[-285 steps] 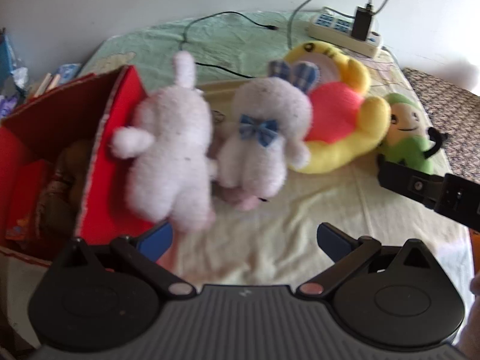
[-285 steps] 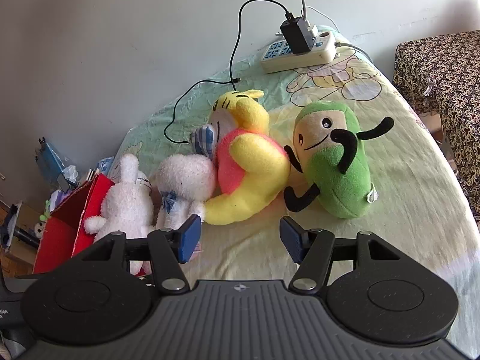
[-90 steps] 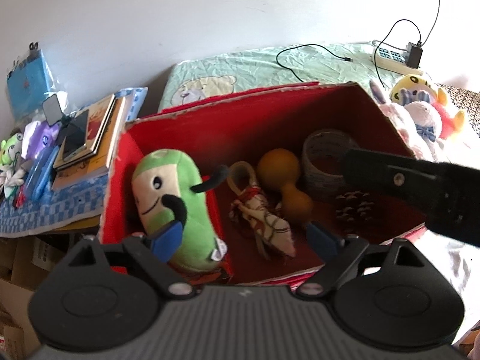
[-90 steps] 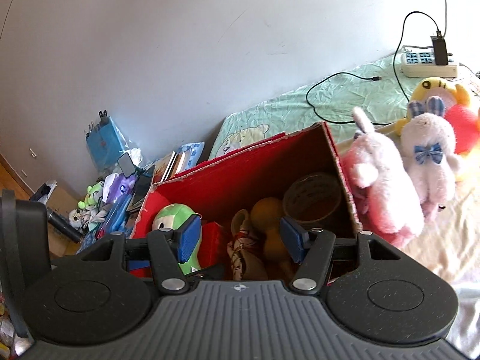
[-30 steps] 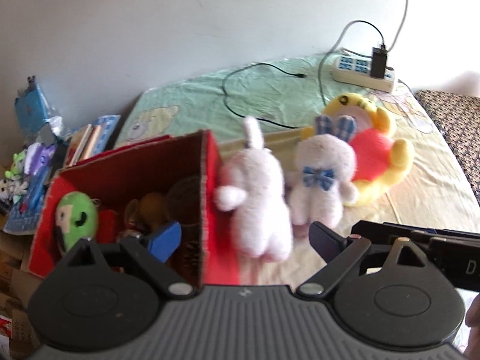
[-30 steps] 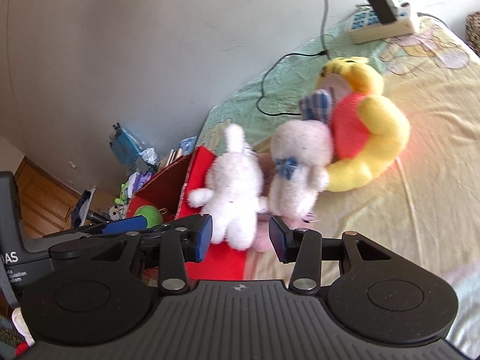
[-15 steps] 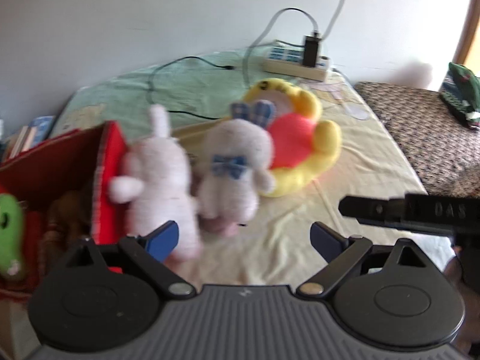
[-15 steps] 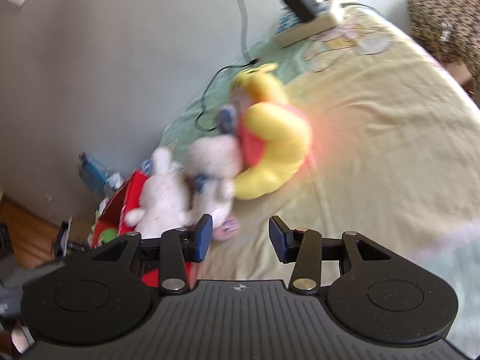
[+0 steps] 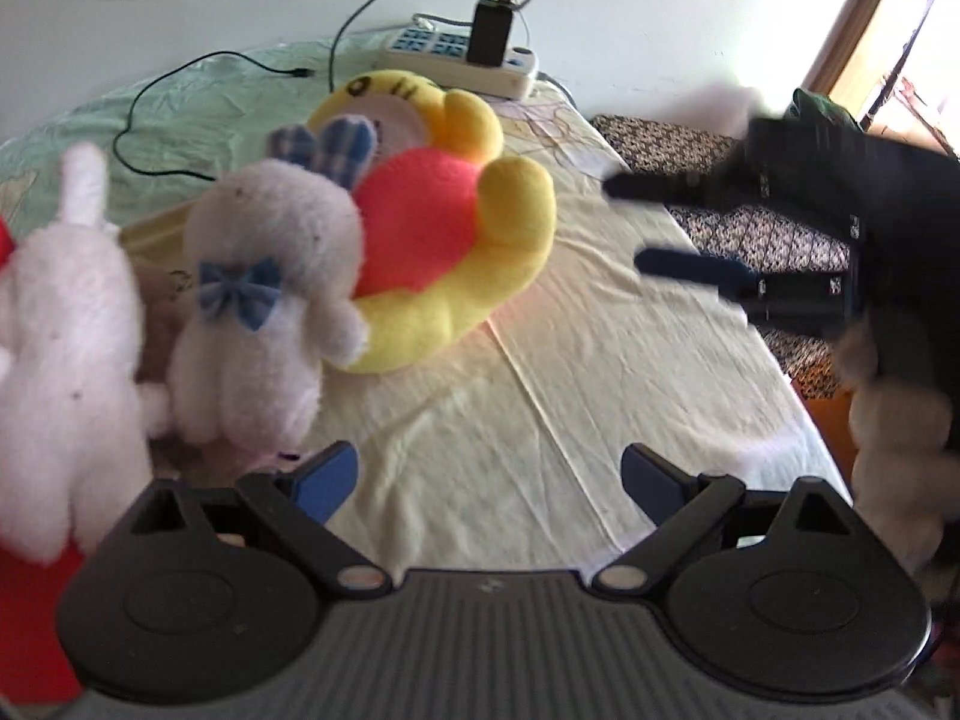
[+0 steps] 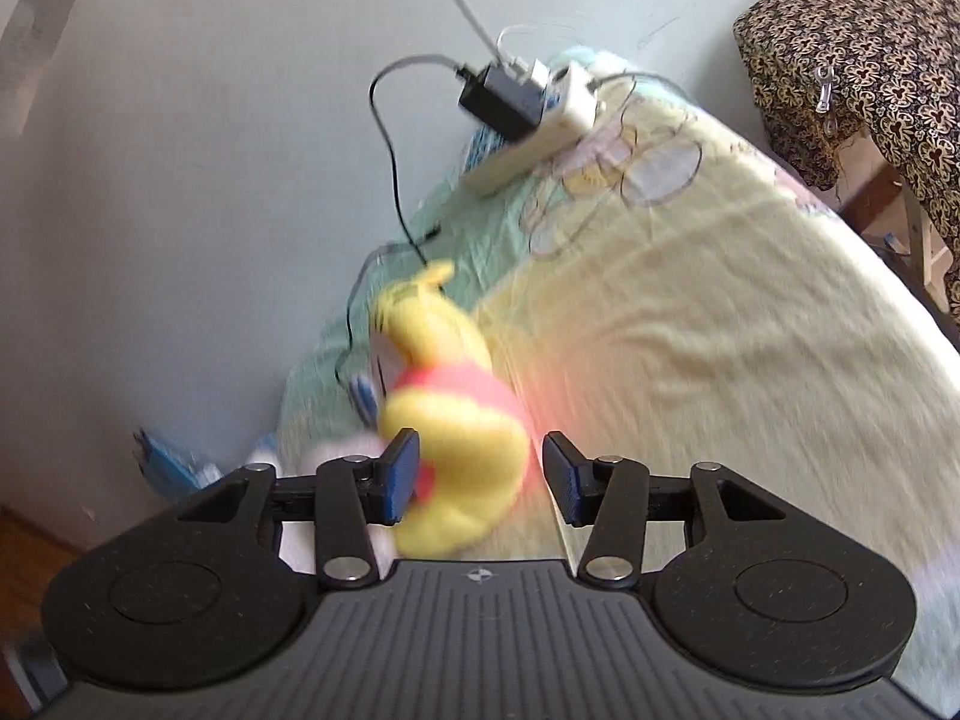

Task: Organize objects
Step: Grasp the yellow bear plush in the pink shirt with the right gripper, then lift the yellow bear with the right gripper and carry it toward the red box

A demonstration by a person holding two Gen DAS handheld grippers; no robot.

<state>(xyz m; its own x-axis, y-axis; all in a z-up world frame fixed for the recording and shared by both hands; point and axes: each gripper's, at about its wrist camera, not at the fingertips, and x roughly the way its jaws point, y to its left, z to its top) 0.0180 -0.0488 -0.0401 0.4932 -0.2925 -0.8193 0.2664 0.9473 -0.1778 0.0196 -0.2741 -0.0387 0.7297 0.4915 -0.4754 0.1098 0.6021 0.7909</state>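
My right gripper [image 10: 477,477], jaws spread, empty, nears the yellow plush [image 10: 456,450] (soft, light, squashy): pinch its fat yellow arm. Left gripper [image 9: 489,474] spread too.

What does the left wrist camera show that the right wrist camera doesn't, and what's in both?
Only the left wrist view shows the bow-tie bunny whole, the pink bunny and the right gripper, open. Only the right wrist view shows the patterned cloth from above. Both show the yellow plush, power strip and bedsheet.
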